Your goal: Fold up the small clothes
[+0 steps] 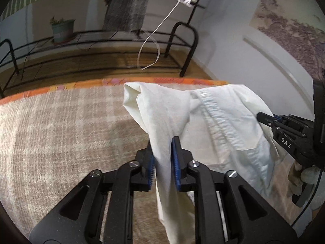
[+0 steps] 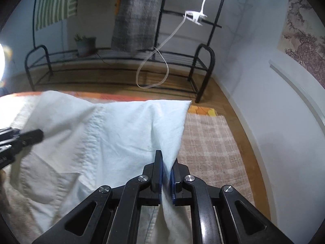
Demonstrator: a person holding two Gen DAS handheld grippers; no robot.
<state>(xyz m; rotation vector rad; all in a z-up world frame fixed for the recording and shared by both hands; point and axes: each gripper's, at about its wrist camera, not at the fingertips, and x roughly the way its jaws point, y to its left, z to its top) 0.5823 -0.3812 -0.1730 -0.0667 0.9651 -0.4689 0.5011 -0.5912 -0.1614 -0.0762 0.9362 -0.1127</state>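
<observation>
A small white garment [image 1: 215, 122] with a stitched waistband and a pocket hangs lifted above a beige checked blanket [image 1: 56, 126]. My left gripper [image 1: 162, 142] is shut on one bunched edge of it. My right gripper [image 2: 167, 162] is shut on the opposite edge of the garment [image 2: 105, 134]. The right gripper also shows at the right of the left wrist view [image 1: 262, 116], and the left gripper at the left of the right wrist view [image 2: 38, 134]. The cloth is stretched between them.
The blanket has an orange patterned border [image 1: 162, 80] at its far edge. Beyond it are a wooden floor, a black metal rack [image 2: 121, 61] with a potted plant [image 2: 85, 44], a hanging grey towel and a dangling white cable [image 2: 154, 69]. A white wall is on the right.
</observation>
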